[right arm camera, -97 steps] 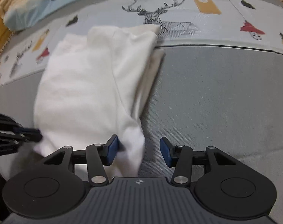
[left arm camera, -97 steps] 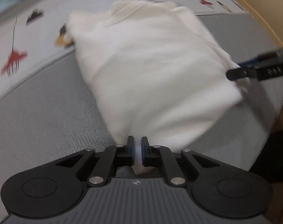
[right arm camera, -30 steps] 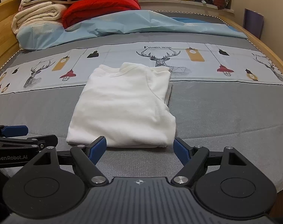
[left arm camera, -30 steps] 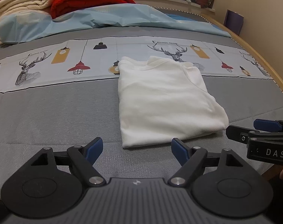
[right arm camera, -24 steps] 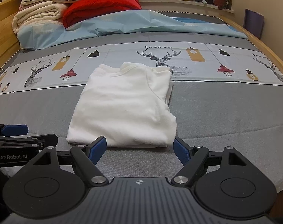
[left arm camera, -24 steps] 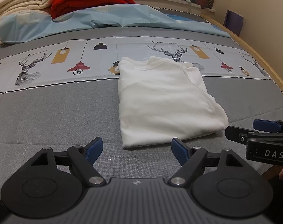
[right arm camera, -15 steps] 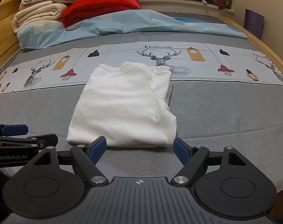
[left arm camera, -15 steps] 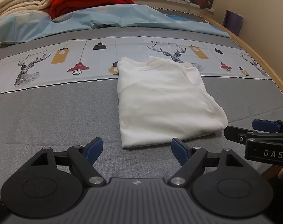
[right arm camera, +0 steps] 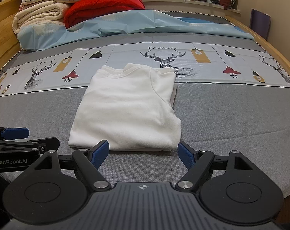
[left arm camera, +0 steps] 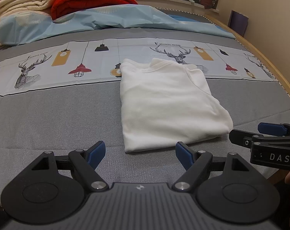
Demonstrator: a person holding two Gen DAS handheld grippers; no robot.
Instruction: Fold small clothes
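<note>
Bed (left arm camera: 49,118) first: its grey cover with a printed band of deer and lanterns carries everything, with rolled blankets (right arm camera: 39,17) and a red quilt (right arm camera: 104,5) piled at the far end on a pale blue sheet (left arm camera: 114,19). Near the front edge, in the middle of the grey part, lies the shirt (left arm camera: 164,103), a small white top already folded into a compact rectangle, its far end reaching onto the printed band. Its long axis runs away from the cameras toward the head of the bed, and the collar points that way too; the near short edge faces the grippers, and a folded-in side shows as stacked layers along the right. It looks light, soft and limp, probably knit cotton, so it should sag and unfold if lifted by one layer; a hold would best pinch through all layers at the two near corners, or slide under the near edge. It is not fragile or slippery, but the smooth cover may let it drag. The left gripper (left arm camera: 140,152) hangs just short of the near edge, jaws spread wide and empty. The right gripper (right arm camera: 143,152) sits likewise at the near edge, jaws spread, touching nothing.
</note>
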